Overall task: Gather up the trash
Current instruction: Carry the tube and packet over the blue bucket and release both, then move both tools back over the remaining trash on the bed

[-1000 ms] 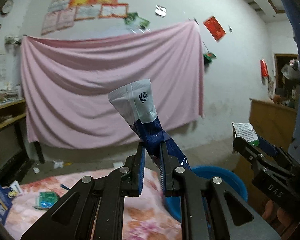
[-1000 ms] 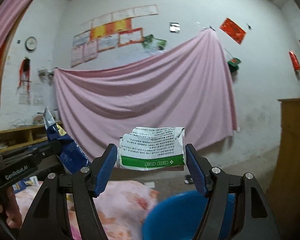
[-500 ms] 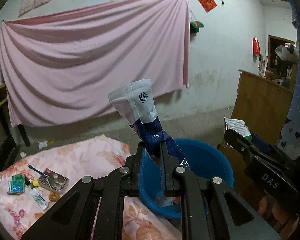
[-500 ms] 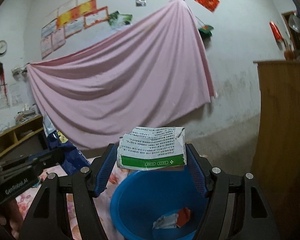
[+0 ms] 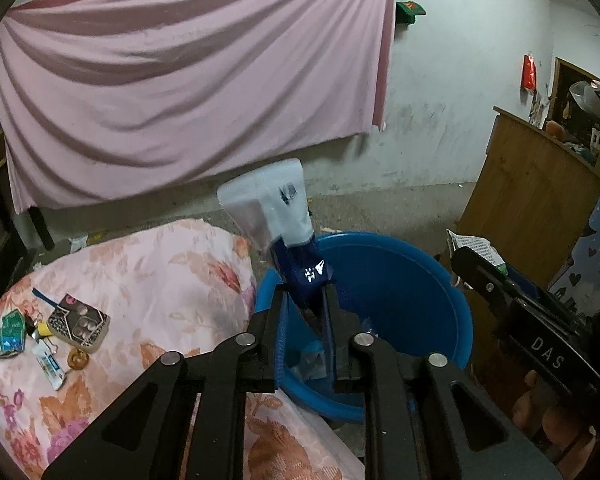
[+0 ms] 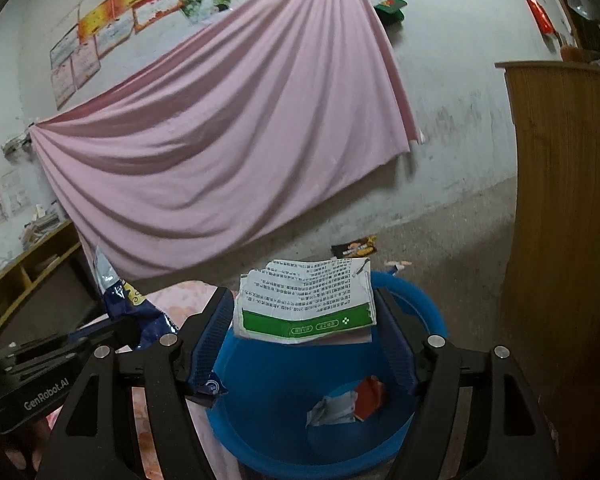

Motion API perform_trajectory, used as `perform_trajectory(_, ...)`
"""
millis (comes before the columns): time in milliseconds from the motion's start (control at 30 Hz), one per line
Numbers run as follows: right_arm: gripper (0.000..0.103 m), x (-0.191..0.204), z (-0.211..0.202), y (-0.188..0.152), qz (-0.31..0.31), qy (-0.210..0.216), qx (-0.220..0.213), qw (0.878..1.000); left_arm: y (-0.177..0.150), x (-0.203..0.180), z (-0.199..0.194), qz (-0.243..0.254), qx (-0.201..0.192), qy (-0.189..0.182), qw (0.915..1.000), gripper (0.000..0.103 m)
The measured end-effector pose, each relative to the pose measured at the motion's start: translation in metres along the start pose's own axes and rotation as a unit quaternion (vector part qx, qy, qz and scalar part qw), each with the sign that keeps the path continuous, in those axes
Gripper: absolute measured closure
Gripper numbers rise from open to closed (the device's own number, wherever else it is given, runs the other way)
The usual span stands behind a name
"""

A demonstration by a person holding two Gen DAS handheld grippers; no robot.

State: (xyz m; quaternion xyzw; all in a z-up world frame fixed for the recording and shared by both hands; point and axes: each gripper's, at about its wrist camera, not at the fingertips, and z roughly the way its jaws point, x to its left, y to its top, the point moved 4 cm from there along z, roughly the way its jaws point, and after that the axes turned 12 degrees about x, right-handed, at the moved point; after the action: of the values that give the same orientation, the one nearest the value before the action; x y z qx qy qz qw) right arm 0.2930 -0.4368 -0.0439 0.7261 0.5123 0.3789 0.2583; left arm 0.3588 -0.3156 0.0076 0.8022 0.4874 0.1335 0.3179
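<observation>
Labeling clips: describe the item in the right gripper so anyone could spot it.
Find the blue tub beside the floral-covered bed. The right gripper holds a torn paper packet above it: white with fine print and a green band, unlike the left gripper's dark blue wrapper.

a dark blue snack wrapper (image 5: 306, 276) with a silvery white torn-open end stands tilted up over the near rim of a round blue plastic basin (image 5: 456, 312). a crumpled white paper packet (image 6: 306, 300), printed with black text and a green band, hangs above the basin's mouth. inside the basin lie a silvery scrap (image 6: 332, 410) and a red scrap (image 6: 370, 396), touching.
</observation>
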Motion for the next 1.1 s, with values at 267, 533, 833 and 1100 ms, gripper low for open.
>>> perform_trajectory(267, 0.032, -0.007, 0.006, 0.000, 0.012, 0.004, 0.020, 1.000, -0.003, 0.009, -0.001, -0.020, 0.002, -0.004, 0.9998, 0.068)
perform_trajectory(533, 0.027, -0.005, 0.004, 0.002, 0.010, 0.005, 0.017, 1.000, -0.004, 0.025, -0.018, -0.043, -0.023, 0.000, 0.9988, 0.061)
perform_trajectory(833, 0.023, 0.005, -0.006, 0.007, -0.008, 0.016, -0.021, 1.000, -0.004, 0.049, -0.048, -0.064, -0.071, 0.025, 0.9951, 0.055)
perform_trajectory(1100, 0.002, 0.038, -0.028, 0.015, -0.038, 0.042, -0.102, 0.993, -0.013, 0.091, -0.095, -0.097, -0.155, 0.059, 0.9814, 0.011)
